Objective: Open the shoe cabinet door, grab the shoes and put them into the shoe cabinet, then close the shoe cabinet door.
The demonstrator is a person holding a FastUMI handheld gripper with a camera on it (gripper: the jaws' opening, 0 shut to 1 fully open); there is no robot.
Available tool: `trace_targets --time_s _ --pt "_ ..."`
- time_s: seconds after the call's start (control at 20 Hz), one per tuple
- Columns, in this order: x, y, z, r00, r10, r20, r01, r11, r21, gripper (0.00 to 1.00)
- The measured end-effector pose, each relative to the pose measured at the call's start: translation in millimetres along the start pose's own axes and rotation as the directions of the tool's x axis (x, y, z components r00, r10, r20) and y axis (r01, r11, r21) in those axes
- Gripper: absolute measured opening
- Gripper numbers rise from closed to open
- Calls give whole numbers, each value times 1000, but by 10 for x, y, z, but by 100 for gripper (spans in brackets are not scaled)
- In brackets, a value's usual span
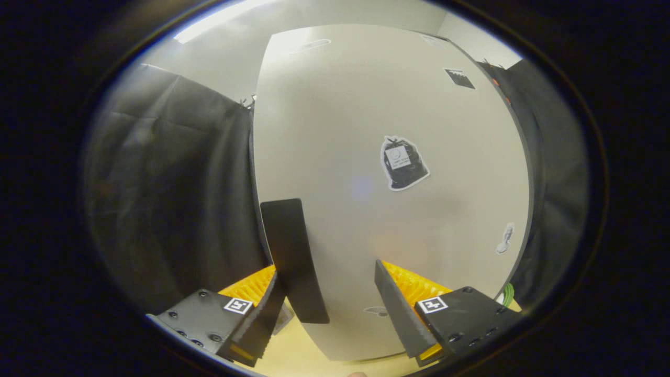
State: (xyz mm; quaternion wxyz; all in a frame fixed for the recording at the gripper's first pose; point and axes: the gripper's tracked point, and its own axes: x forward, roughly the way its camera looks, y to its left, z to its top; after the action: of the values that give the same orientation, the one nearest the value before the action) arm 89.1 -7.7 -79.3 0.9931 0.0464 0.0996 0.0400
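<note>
The white shoe cabinet door [366, 131] stands close in front of me, with its left edge against the dark cloth. A flat black handle [293, 256] runs upright near that left edge. My gripper [327, 269] is open and the handle sits between the fingers, right beside the left finger [261, 319]. The right finger [400, 309] stands well apart from the handle, in front of the door's bare face. I cannot tell whether the left finger touches the handle. From here the door looks flush with the cabinet front.
Black cloth hangs left [172, 183] and right [555, 173] of the cabinet. The door carries a black bag sticker [403, 163], a small pale sticker [505, 238] and a dark marker [459, 78] near its top. Pale floor [293, 351] shows below. Something green [507, 293] lies at the door's lower right corner.
</note>
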Motion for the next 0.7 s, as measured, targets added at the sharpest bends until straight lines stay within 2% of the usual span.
trace_targets --time_s 0.45,0.7 --pt "-22 18 3 999 -44 15 43 999 15 99" --pt "-60 46 10 1000 -19 17 19 999 45 99"
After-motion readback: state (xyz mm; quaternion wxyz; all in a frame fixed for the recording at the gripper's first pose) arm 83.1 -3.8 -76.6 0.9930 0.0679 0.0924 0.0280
